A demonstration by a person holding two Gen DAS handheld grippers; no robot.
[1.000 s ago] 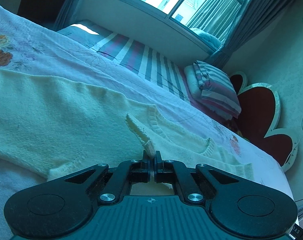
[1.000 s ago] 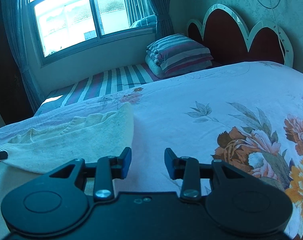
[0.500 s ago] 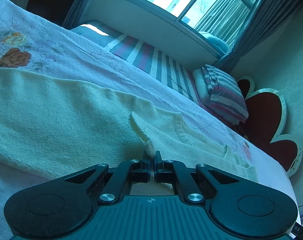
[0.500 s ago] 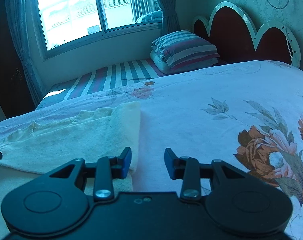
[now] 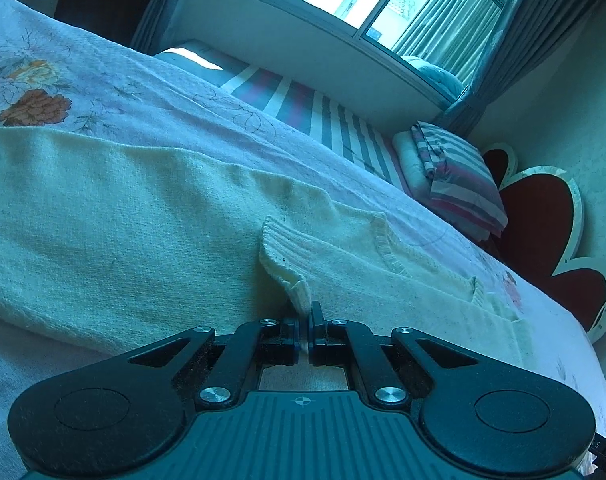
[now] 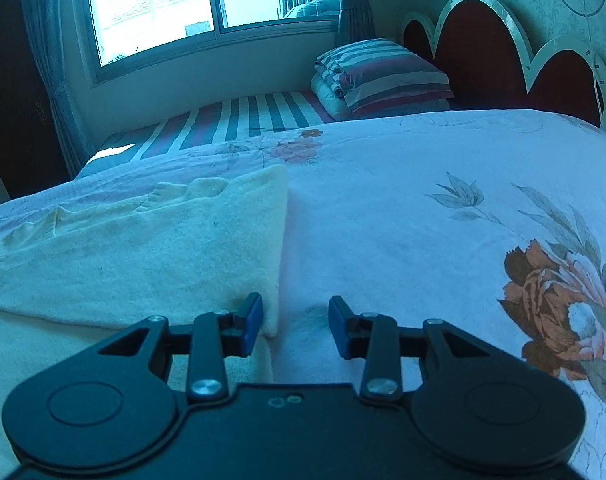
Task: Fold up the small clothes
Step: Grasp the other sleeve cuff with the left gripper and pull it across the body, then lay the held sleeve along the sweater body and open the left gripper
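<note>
A cream knit sweater lies spread on the bed. My left gripper is shut on its ribbed sleeve cuff, which is lifted and laid back over the sweater's body. In the right wrist view the sweater lies at the left, partly folded, with a straight folded edge. My right gripper is open and empty, low over the bed. Its left finger rests at the folded edge near the lower corner; its right finger is over bare bedspread.
The bed has a floral bedspread with an orange flower at the right. A striped folded quilt lies by the red scalloped headboard. A striped sheet and a window are beyond the bed.
My left gripper has carried the cuff further over the sweater's body. My right gripper has moved left and closer to the sweater's folded edge, still open.
</note>
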